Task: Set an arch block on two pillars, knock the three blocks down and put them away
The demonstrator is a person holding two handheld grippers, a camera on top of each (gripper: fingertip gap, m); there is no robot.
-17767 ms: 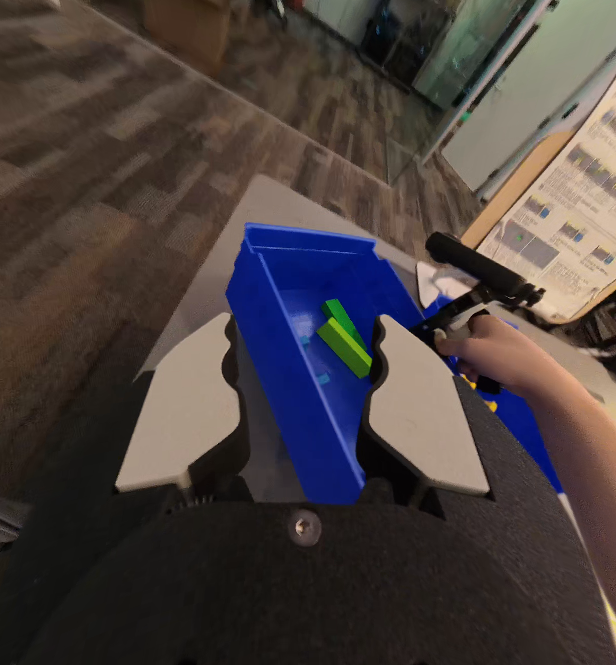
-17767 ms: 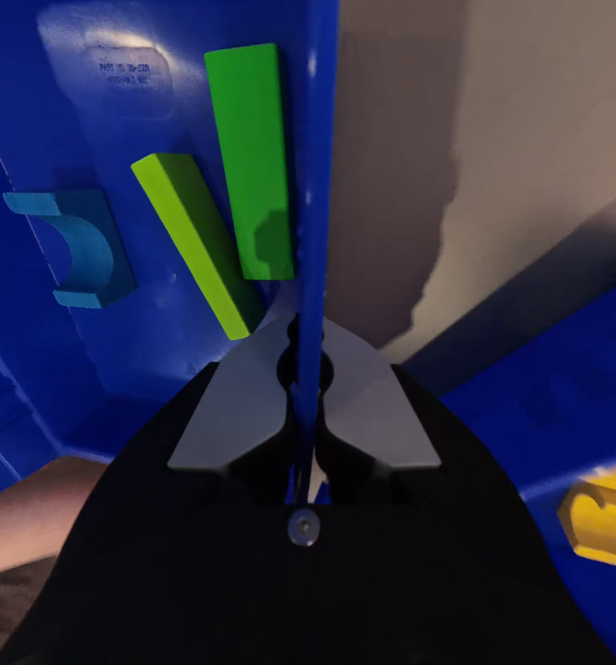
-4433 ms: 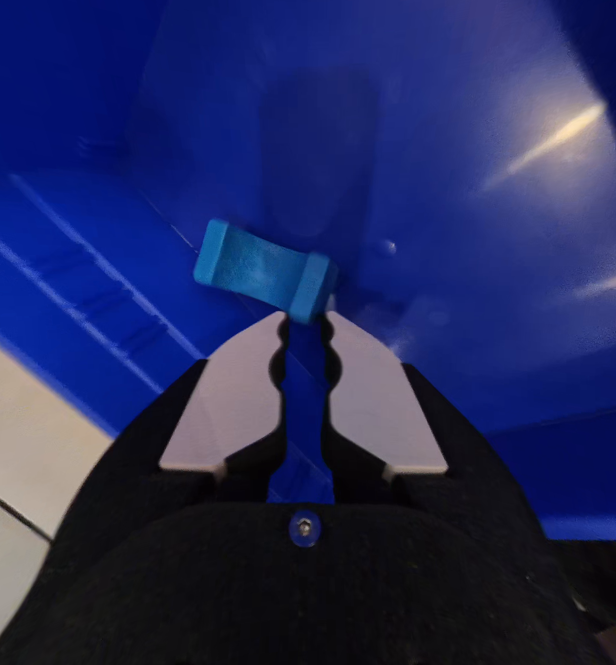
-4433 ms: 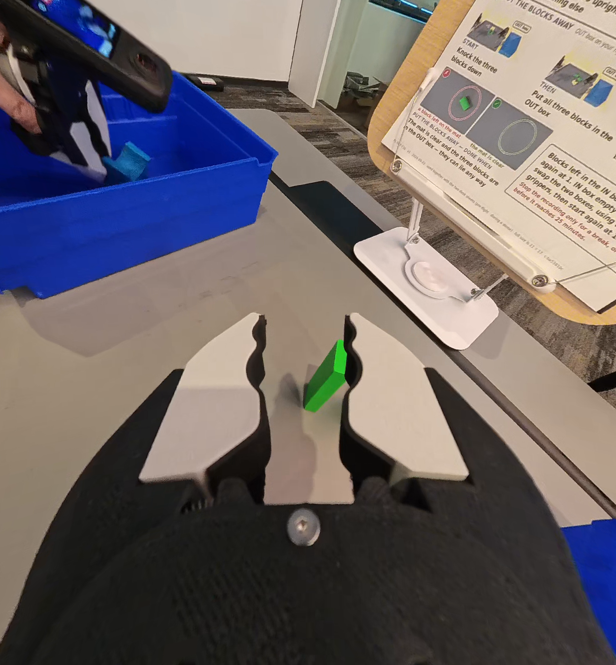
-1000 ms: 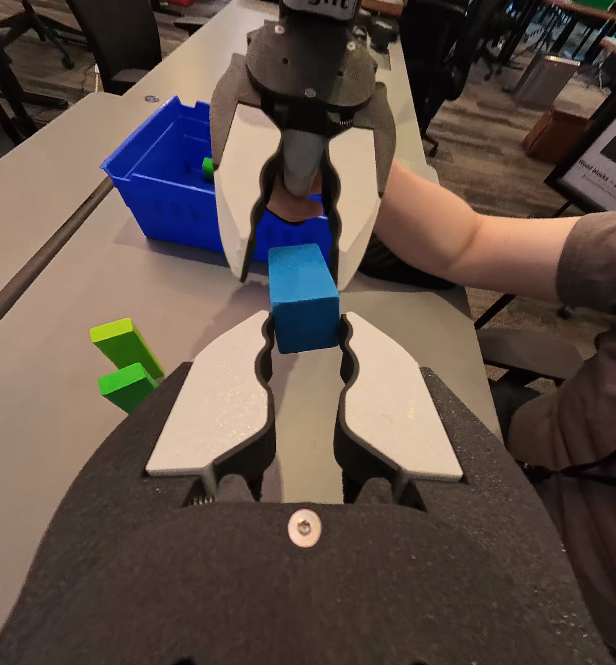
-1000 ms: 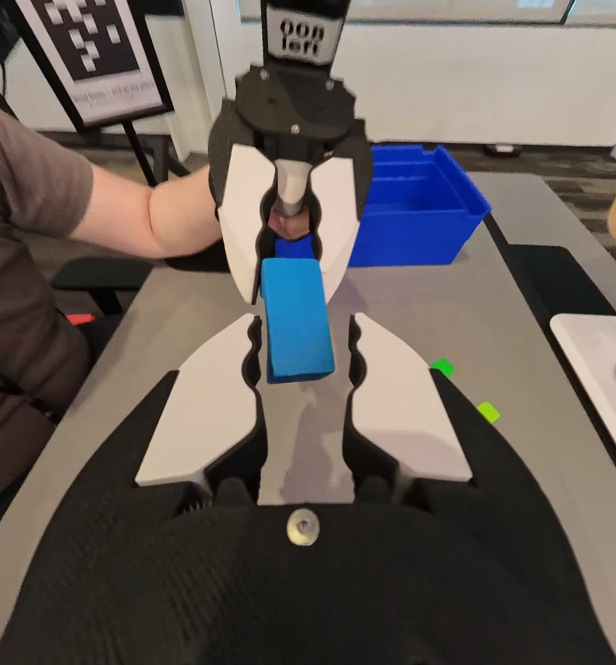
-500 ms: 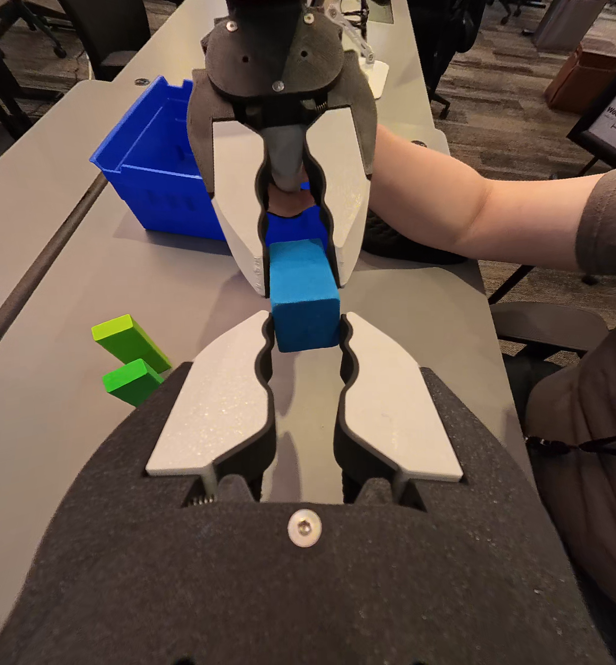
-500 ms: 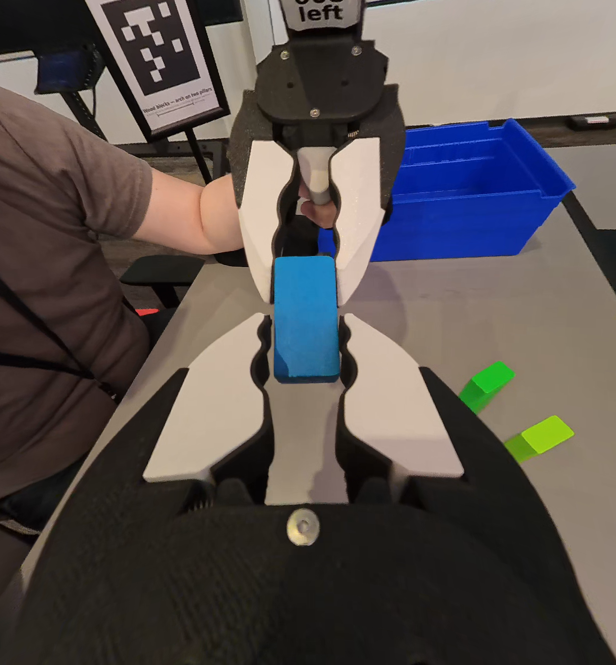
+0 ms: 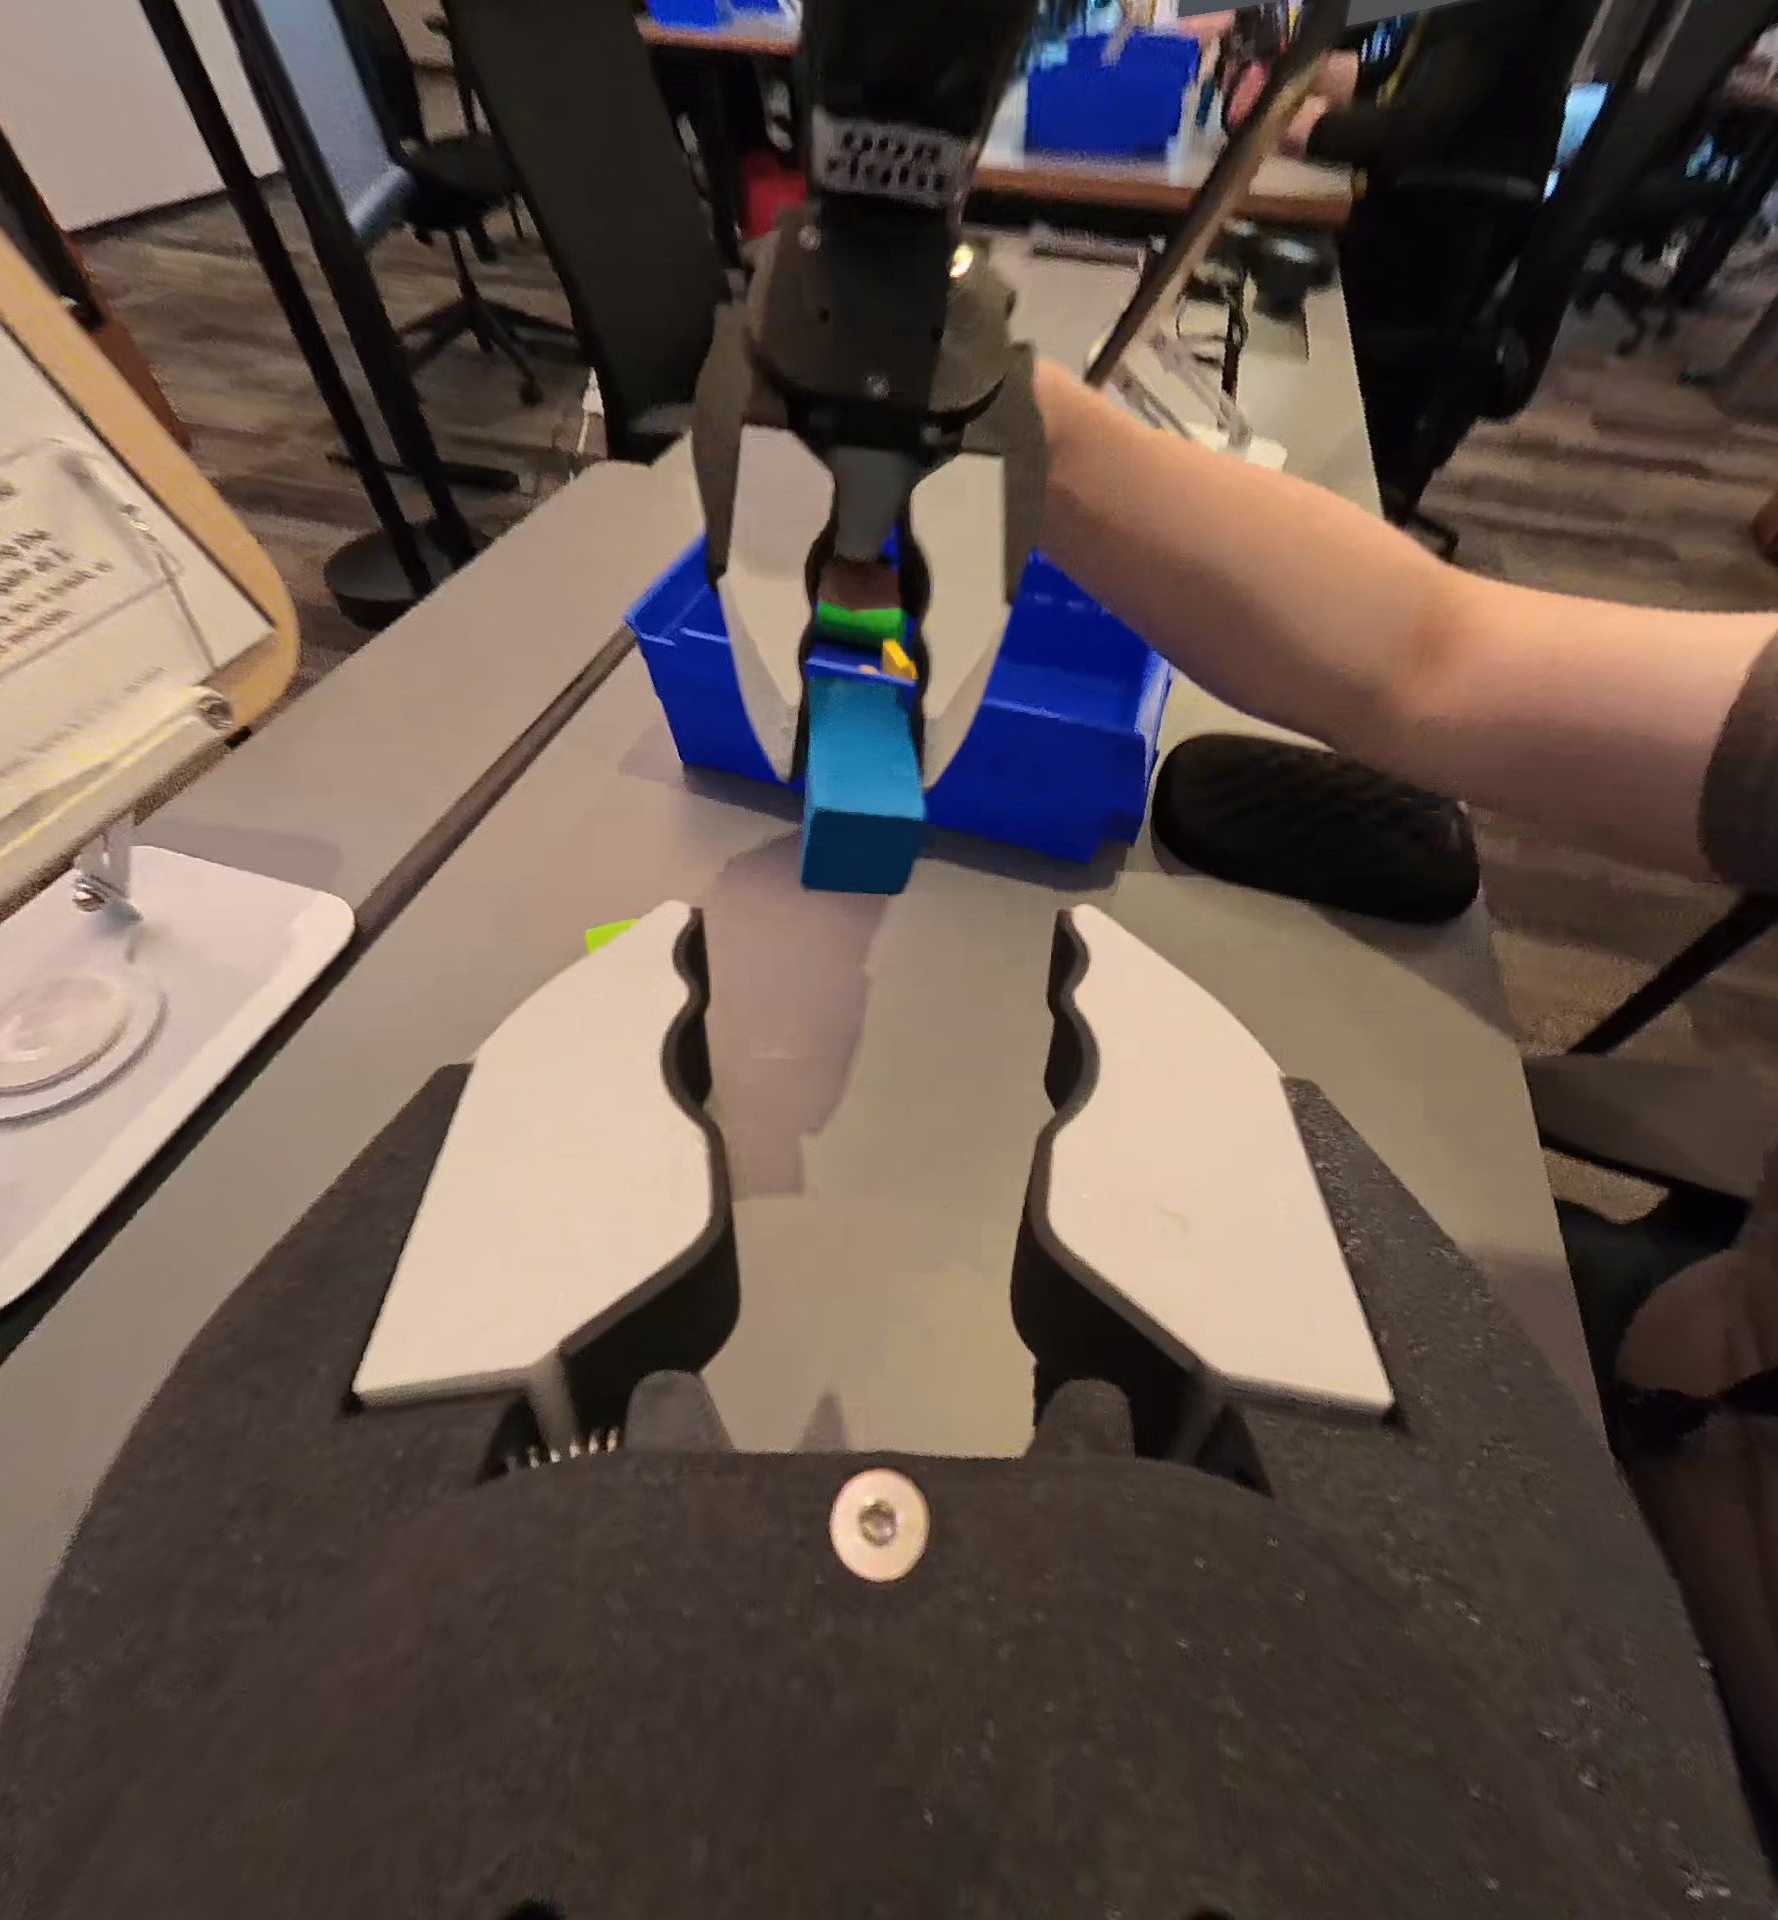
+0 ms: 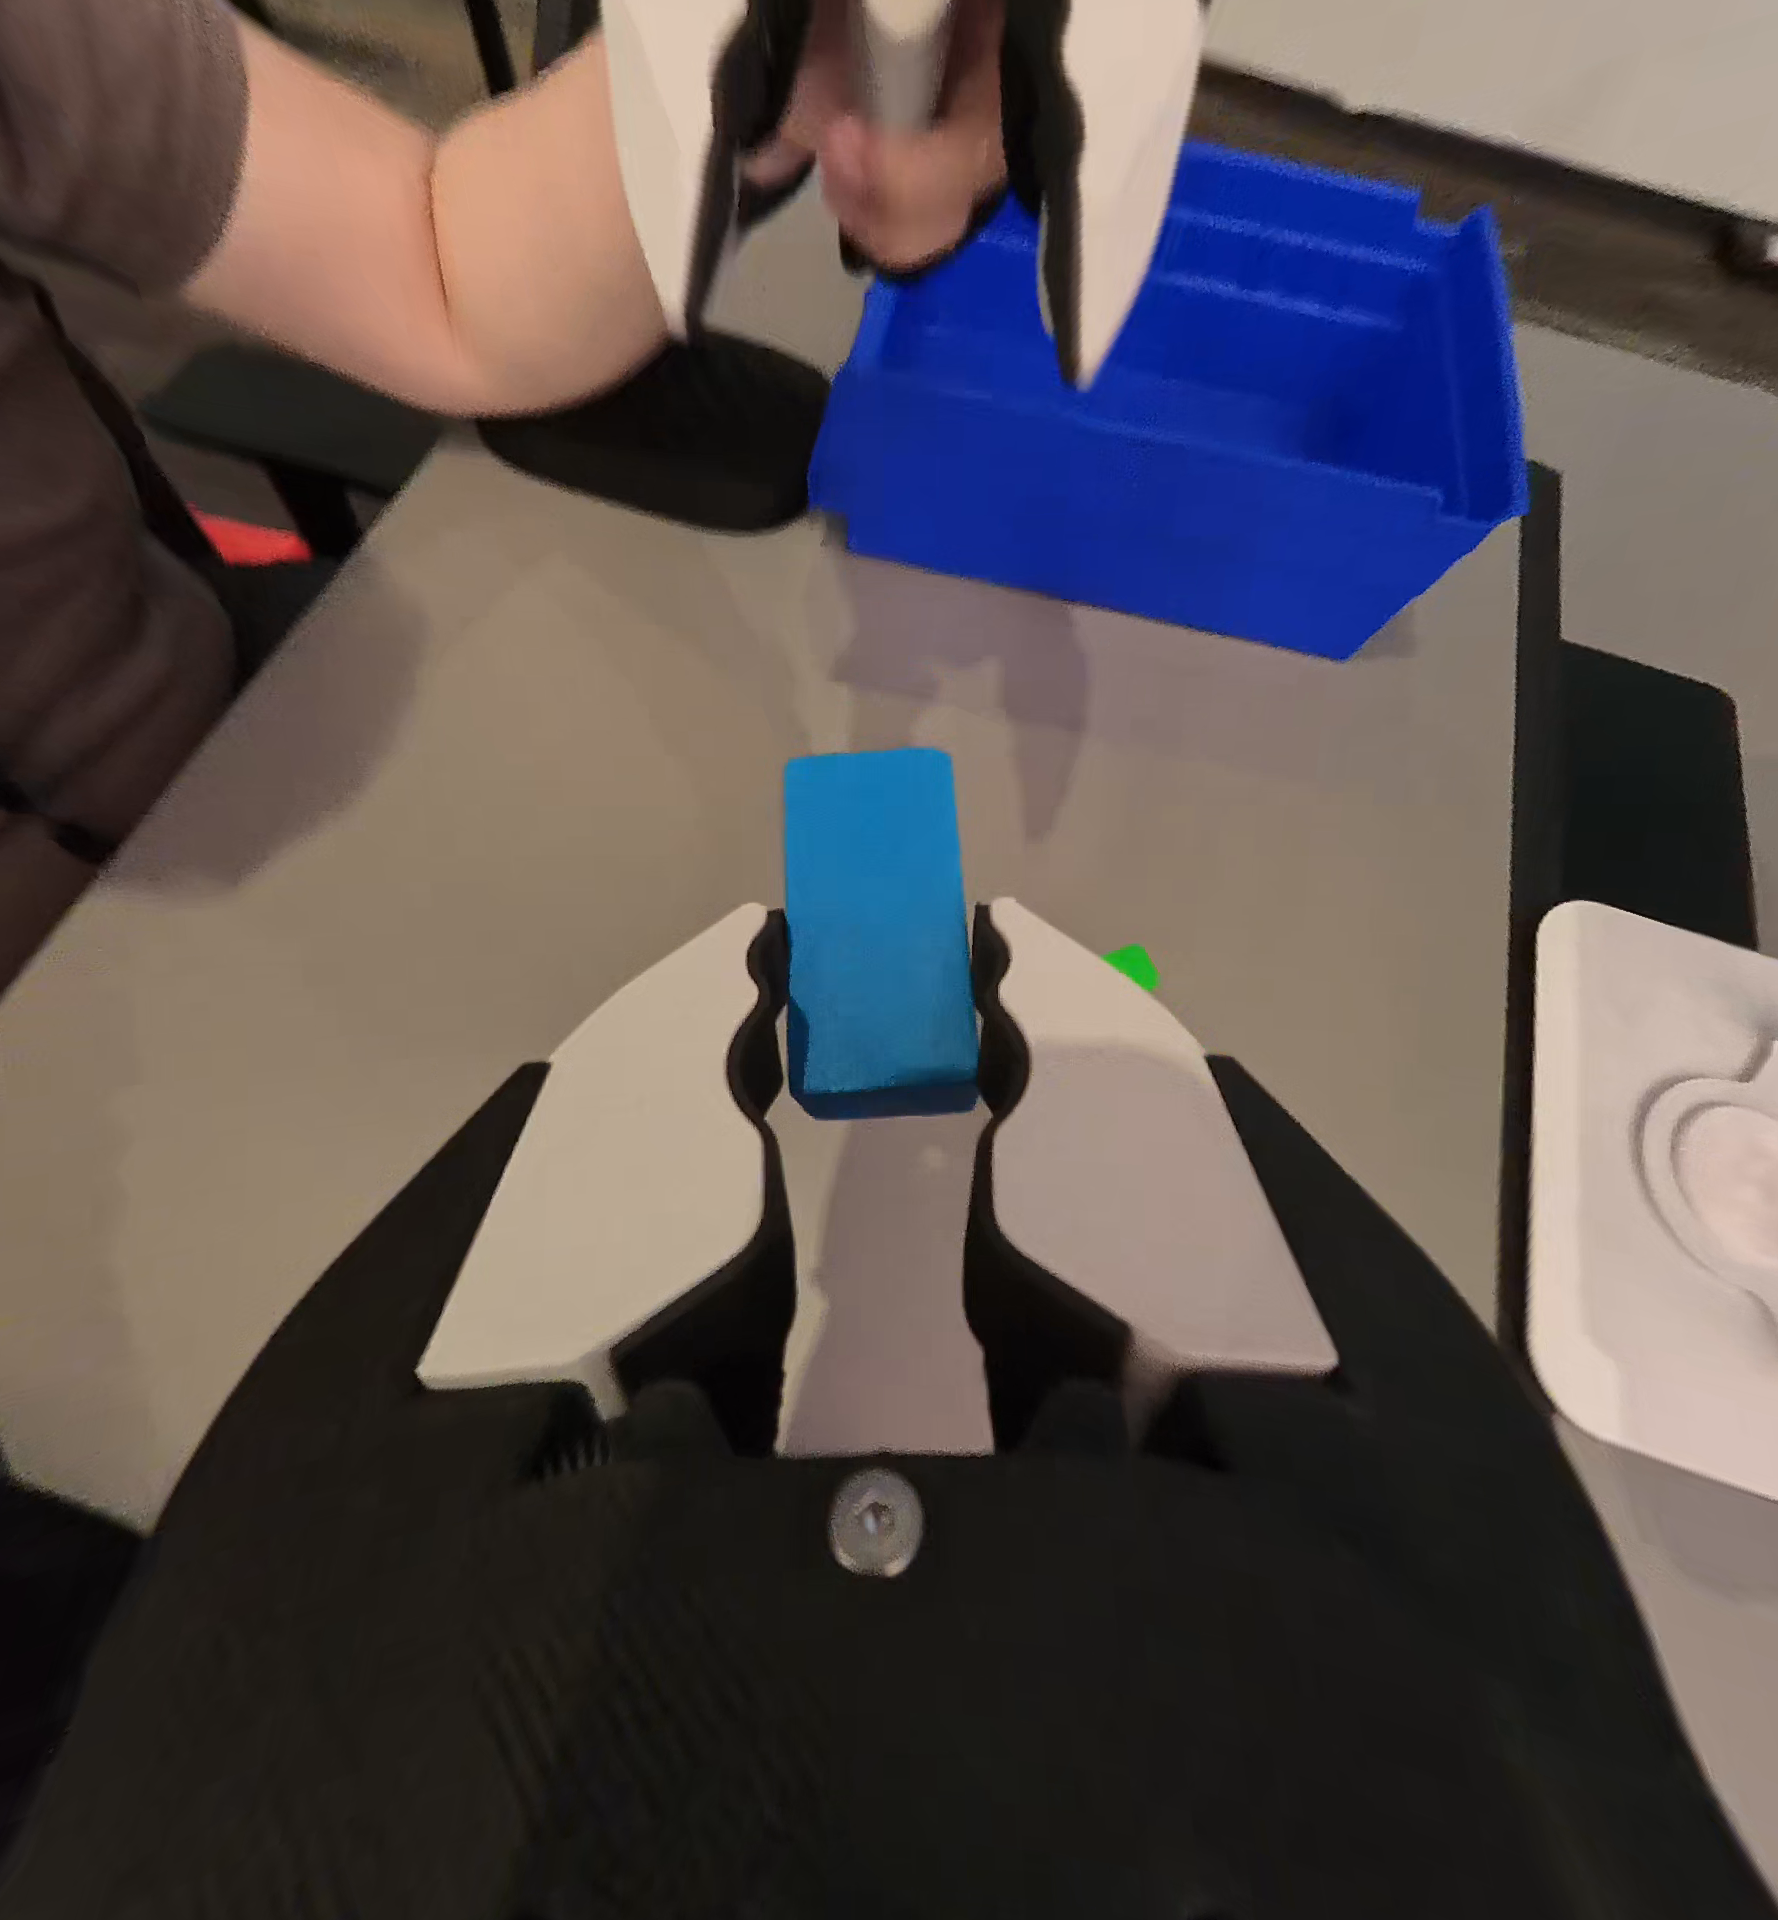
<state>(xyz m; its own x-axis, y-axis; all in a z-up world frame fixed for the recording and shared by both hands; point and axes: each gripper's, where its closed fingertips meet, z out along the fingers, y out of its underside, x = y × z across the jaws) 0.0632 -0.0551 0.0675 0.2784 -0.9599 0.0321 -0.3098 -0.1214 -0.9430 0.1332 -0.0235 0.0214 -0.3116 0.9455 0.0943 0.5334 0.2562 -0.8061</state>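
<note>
A blue block (image 10: 874,956) is clamped between the fingers of my right gripper (image 10: 880,912), held above the grey table (image 10: 449,831). In the left wrist view the same block (image 9: 857,800) sticks out of the right gripper (image 9: 857,774), in front of the blue bin (image 9: 1051,769). My left gripper (image 9: 877,920) is open and empty, apart from the block. It also shows blurred at the top of the right wrist view (image 10: 877,353), jaws wide. A green block (image 10: 1129,966) lies on the table, mostly hidden by my right finger; a green sliver (image 9: 610,935) peeks past my left finger.
The blue bin (image 10: 1176,499) stands at the table's far end with green and yellow pieces (image 9: 859,623) inside. A black pad (image 9: 1311,821) lies beside it under the person's forearm (image 9: 1332,623). A white stand base (image 9: 137,1039) with a clipboard sits on the adjoining table. About 10 cm separates my left fingertips from my right.
Both grippers held the blue block between them. My left gripper has opened, let go and pulled back. My right gripper now holds the block alone.
</note>
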